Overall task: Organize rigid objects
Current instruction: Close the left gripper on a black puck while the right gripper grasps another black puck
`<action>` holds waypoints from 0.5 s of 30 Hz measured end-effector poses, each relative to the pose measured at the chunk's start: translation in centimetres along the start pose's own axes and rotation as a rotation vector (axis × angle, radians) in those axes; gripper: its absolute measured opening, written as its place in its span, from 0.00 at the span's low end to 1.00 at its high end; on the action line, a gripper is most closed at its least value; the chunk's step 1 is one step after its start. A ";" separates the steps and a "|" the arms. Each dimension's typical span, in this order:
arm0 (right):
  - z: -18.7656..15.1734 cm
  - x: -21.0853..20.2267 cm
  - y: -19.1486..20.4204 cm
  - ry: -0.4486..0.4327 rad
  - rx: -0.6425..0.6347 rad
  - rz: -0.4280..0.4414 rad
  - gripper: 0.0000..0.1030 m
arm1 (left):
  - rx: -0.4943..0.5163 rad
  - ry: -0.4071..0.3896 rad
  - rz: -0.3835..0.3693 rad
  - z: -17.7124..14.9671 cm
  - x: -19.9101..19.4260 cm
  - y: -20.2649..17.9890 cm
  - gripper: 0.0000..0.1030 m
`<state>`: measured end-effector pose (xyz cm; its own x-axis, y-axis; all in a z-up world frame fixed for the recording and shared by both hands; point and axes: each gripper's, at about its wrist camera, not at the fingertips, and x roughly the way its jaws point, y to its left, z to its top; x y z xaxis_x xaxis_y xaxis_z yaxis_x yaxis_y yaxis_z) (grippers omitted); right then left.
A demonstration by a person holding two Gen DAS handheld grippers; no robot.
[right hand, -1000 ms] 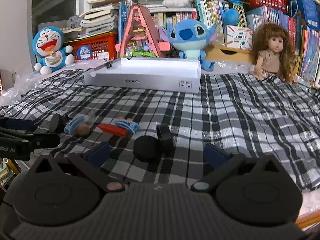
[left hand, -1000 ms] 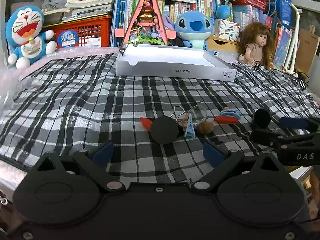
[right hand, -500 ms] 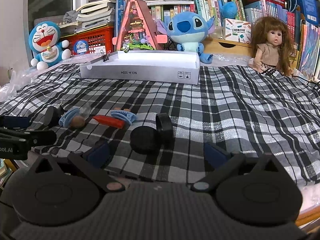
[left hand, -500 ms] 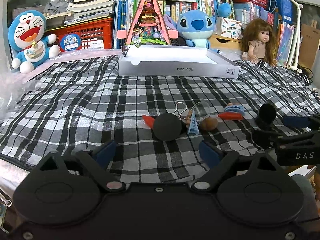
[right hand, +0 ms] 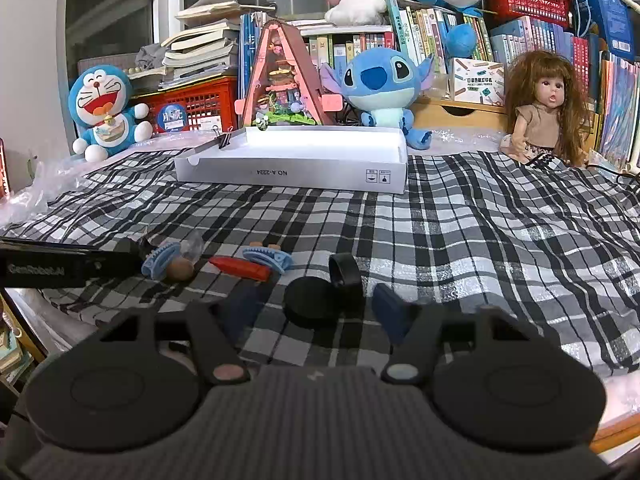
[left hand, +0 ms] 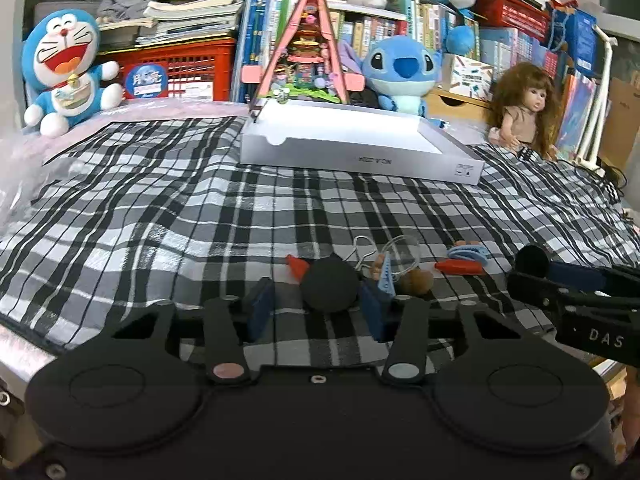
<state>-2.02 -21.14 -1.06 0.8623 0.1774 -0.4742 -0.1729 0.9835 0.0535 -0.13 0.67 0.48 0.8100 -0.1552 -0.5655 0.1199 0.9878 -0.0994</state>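
Left gripper [left hand: 318,306] closing around black disc [left hand: 330,286], lower centre, pads not yet pressing; right gripper [right hand: 316,314] closing around black cap [right hand: 310,306]. Keep both centred.

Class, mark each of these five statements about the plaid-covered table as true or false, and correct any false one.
1. The white box is empty inside as far as can be seen. True.
2. A black binder clip is clamped on the box's rim. True.
3. The doll lies inside the box. False: it sits beyond the plaid cloth, right of the box.
4. The round black lid lies between the left tongs' pads. True; they are closing.
5. The red piece sits on the bookshelf. False: it lies on the cloth.
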 end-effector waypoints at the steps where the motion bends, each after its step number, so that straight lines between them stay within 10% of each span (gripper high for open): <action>1: 0.1 0.1 0.0 0.004 0.003 0.004 0.59 | 0.004 0.001 -0.002 0.0 0.1 -0.2 0.28; 15: 0.2 -0.9 0.6 -0.014 -0.012 -0.002 0.39 | 0.013 -0.037 -0.001 0.2 -1.4 -0.7 0.28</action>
<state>-2.83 -20.68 -0.46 0.8694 0.1764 -0.4615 -0.1771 0.9833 0.0422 -1.19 0.17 1.53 0.8305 -0.1556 -0.5348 0.1280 0.9878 -0.0887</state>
